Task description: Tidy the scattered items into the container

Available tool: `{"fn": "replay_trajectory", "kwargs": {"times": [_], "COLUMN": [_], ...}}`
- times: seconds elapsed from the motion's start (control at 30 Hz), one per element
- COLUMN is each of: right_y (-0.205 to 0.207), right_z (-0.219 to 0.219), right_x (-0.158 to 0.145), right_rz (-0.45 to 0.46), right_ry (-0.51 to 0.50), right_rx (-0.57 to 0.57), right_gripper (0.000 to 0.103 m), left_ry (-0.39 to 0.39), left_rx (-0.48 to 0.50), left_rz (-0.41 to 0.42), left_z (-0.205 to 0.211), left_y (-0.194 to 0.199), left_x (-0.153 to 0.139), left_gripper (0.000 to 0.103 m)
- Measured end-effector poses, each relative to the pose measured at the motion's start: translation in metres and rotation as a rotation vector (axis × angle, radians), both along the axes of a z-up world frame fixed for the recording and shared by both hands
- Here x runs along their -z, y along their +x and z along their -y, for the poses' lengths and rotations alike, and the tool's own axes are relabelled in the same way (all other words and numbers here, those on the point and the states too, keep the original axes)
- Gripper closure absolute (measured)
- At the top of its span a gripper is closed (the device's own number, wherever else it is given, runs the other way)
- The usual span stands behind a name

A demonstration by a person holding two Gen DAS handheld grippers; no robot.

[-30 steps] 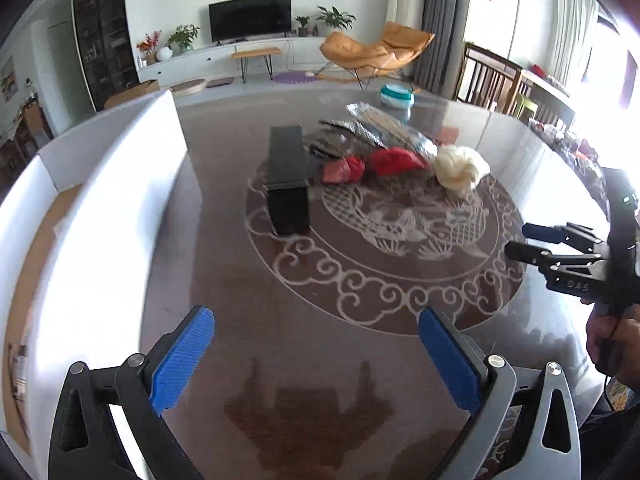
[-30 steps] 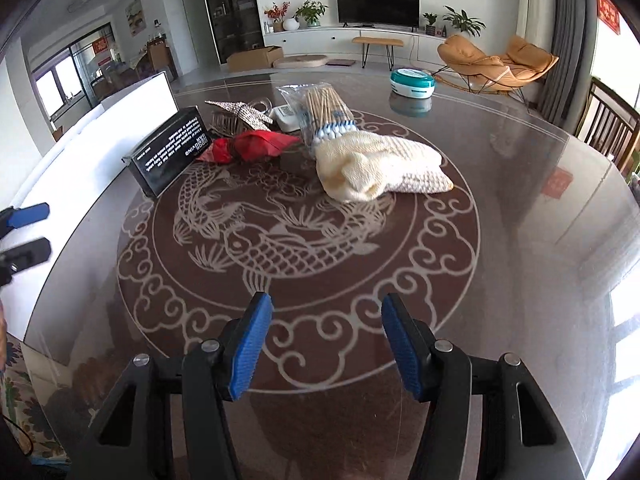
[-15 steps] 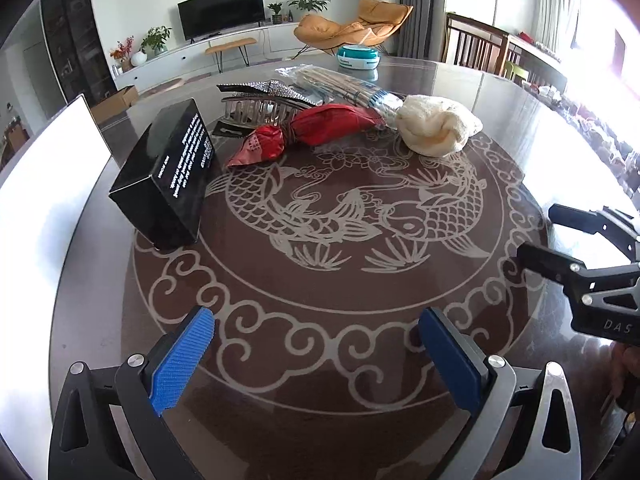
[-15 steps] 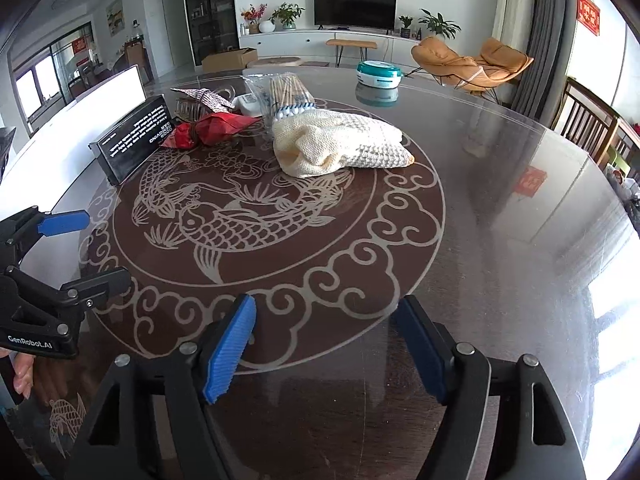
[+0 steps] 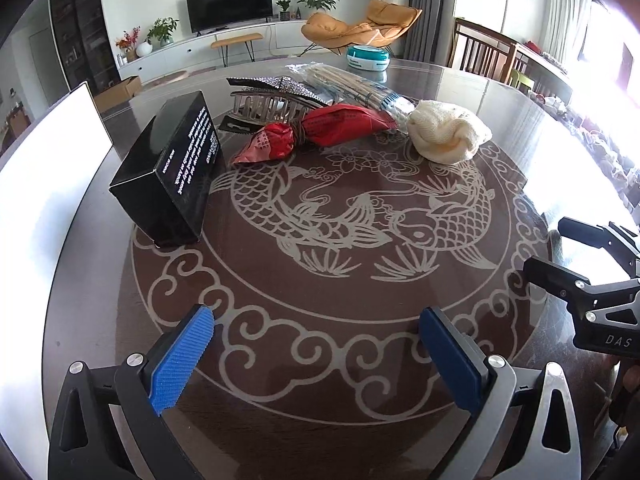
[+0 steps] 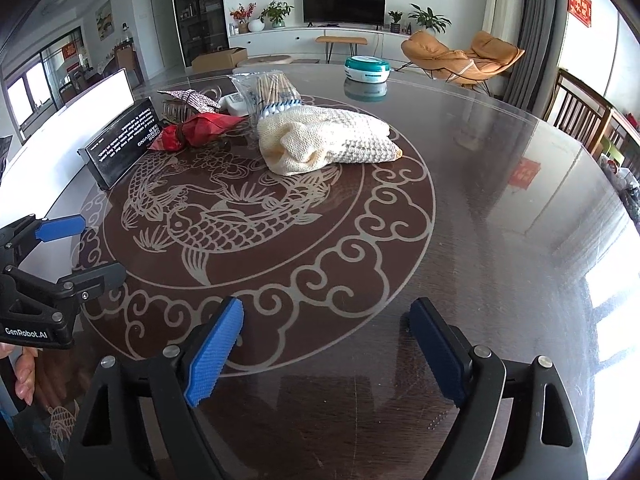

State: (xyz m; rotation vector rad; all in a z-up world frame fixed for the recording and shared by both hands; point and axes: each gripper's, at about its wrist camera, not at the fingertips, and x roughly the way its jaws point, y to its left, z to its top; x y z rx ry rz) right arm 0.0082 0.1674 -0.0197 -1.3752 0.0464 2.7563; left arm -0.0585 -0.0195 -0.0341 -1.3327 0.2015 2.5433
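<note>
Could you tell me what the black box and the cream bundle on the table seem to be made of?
Black box: likely glossy printed cardboard, with sharp folded edges and white lettering. Cream bundle: soft knitted fabric, perhaps cotton or wool, with visible stitch ribs and slumped folds.

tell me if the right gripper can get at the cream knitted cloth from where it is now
Probably yes. The right gripper is open and empty, its jaws having just been opening, and only bare dark patterned table lies between it and the cream knitted cloth.
</note>
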Motion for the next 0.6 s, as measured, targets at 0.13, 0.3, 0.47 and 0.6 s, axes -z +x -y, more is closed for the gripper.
{"fn": "replay_trajectory", "kwargs": {"times": [0.13,0.3,0.47,0.6], "right_y": [0.0001,0.0004,0.0004,0.0004], "right_z": [0.0011,0.0008,0.0008,0.0008], "right_x": [0.0006,0.0009,0.0009,0.0008], "right_rz": [0.002,0.002,0.002,0.002], "right_ry": [0.006,0.006,0.006,0.006], "right_rx": [-0.001,-0.001,0.000,0.000], "right_gripper": [0.014,0.014,0.014,0.014], "left_ry": [0.000,0.001,0.001,0.001], "left_rx": [-0.007,-0.009,-0.010,-0.010], "left_rz": [-0.001,-0.001,-0.001,-0.001], "left_z": [-0.0001,0.0012,0.0013,0.0016], "left_y": [0.0001,0.0003,0.0003,0.0002], "left_x": [0.0007,0.0003,0.0004,0.0005], "left_gripper": [0.000,0.000,0.000,0.000]}}
